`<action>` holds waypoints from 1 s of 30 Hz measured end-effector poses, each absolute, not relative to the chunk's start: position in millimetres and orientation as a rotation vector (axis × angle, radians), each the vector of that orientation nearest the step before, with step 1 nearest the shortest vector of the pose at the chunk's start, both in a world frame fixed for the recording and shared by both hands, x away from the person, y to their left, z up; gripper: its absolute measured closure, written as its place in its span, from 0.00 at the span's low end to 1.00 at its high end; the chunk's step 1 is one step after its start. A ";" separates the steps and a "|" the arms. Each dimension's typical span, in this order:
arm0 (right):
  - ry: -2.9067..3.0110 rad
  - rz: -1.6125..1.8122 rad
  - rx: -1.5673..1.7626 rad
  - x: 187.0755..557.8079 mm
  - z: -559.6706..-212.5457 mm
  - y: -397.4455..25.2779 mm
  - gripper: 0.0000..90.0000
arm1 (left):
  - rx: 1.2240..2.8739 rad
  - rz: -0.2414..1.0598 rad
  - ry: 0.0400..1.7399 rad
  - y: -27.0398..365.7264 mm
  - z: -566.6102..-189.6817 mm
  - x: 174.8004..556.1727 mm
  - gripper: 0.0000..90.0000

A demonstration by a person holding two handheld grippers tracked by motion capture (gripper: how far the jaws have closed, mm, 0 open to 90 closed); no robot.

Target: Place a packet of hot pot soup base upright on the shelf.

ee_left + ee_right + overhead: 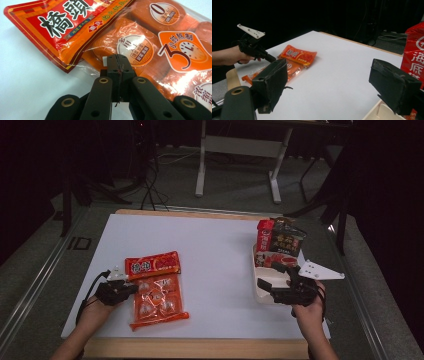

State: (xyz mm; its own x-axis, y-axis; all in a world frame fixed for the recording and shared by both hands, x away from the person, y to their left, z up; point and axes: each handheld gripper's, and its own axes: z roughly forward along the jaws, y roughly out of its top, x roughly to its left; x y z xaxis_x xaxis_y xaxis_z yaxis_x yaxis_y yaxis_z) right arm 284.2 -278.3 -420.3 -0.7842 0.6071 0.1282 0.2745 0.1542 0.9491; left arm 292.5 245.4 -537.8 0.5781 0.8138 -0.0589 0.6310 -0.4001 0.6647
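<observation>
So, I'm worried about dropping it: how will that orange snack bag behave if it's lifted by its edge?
The orange snack bag is probably floppy: thin clear film over separate round pieces. It would likely sag and swing from the left gripper, shut at its edge. The glossy film may slip.

The white-topped table is seen from a fixed high view above the near edge, faced forward and down. The left gripper view is taken close along pressed-together black jaws, just beyond whose fingertips a clear packet of orange-wrapped pieces is met at its edge, a red printed packet lying partly over it. The right gripper view is aimed low across the table between spread jaws, well short of the same two packets, which are shared by all three views.
</observation>
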 end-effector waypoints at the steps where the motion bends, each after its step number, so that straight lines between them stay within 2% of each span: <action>1: 2.151 1.672 0.853 284.2 -420.4 -278.4 0.17 | 2.166 0.366 1.135 242.7 -537.7 294.1 1.00; 23: 2.154 1.678 0.842 281.5 -419.2 -278.8 0.17 | 2.208 0.329 1.041 201.7 -536.1 316.7 1.00; 26: 2.156 1.678 0.840 281.4 -419.2 -278.3 0.17 | 2.202 0.343 1.013 201.8 -535.9 316.9 1.00; 30: 2.151 1.685 0.840 282.8 -418.3 -277.7 0.17 | 2.165 0.298 0.973 208.6 -531.3 313.6 1.00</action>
